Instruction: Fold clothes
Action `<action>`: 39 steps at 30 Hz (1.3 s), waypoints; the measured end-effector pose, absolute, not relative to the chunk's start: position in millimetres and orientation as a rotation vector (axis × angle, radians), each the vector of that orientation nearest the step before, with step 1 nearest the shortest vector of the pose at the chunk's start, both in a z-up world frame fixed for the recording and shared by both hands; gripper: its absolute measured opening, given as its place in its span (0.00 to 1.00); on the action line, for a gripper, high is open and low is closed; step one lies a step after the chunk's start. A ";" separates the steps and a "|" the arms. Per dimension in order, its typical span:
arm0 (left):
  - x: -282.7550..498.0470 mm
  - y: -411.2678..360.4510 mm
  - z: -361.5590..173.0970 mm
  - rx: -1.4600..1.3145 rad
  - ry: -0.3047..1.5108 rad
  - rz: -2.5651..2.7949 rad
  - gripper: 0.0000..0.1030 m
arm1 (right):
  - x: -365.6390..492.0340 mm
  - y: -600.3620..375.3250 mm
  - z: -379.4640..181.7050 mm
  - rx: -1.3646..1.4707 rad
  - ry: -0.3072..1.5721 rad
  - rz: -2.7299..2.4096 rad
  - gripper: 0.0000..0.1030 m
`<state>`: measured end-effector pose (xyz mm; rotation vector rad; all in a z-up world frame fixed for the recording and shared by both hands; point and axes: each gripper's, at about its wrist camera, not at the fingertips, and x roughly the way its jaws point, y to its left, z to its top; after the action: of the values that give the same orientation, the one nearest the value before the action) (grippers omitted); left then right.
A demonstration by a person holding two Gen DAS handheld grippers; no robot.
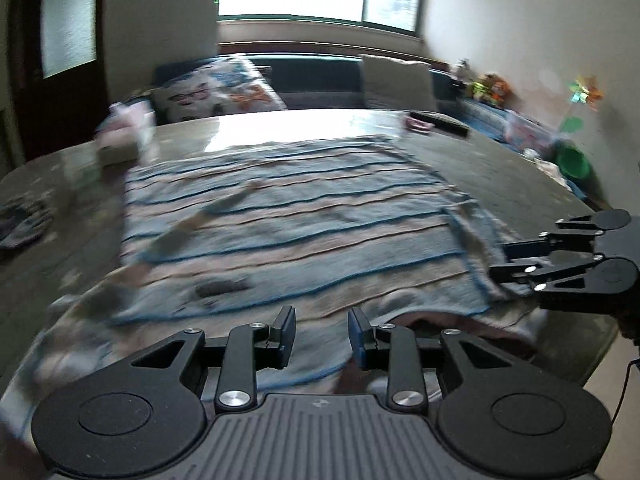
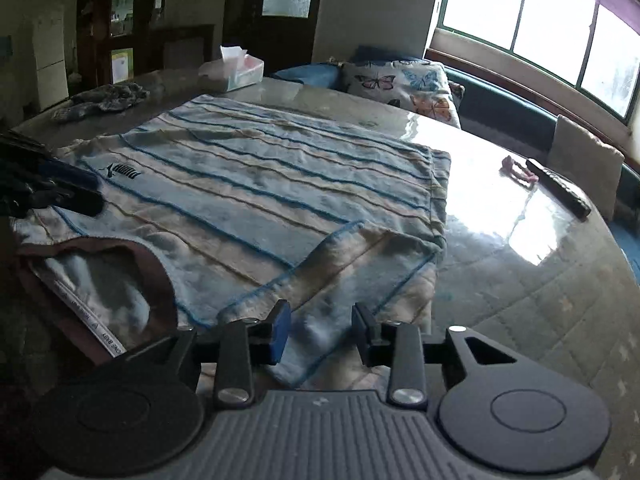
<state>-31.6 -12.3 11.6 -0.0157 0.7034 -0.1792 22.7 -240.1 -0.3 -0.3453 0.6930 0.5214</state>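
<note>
Right wrist view is showing the striped shirt (image 2: 256,184) lying front-up on the glossy table (image 2: 520,248), body spread flat, collar at the near edge and hem toward the far side. One sleeve (image 2: 340,276) is already lying folded diagonally across the body, its cuff end sitting between the tongs of your right gripper (image 2: 322,330); those tongs are standing apart, with cloth in the gap but nothing pinched. Your left gripper (image 1: 322,336) is hovering over the near edge of the shirt, by the collar, tongs likewise apart and holding nothing. Left wrist view is blurred, so you are probably reading the other sleeve, on the shirt's left-hand edge, as loose and not yet folded in, but that is not certain. A tissue box (image 2: 234,70), a crumpled grey cloth (image 2: 106,98), a dark remote (image 2: 558,194) and a small pink item (image 2: 518,170) are sitting on the table well apart from the shirt. Judgement: you are sitting early in the fold. One sleeve is in; the second sleeve, any side fold and the lengthwise fold bringing hem toward collar are all remaining.
</note>
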 end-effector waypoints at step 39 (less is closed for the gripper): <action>-108.4 154.3 -6.4 -0.348 0.617 0.332 0.02 | -24.9 -1.5 8.7 -0.567 0.649 1.183 0.47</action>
<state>-108.4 154.3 -6.4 -0.3478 0.6167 0.3316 -24.9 -1.5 8.7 -0.5671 0.6485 1.1834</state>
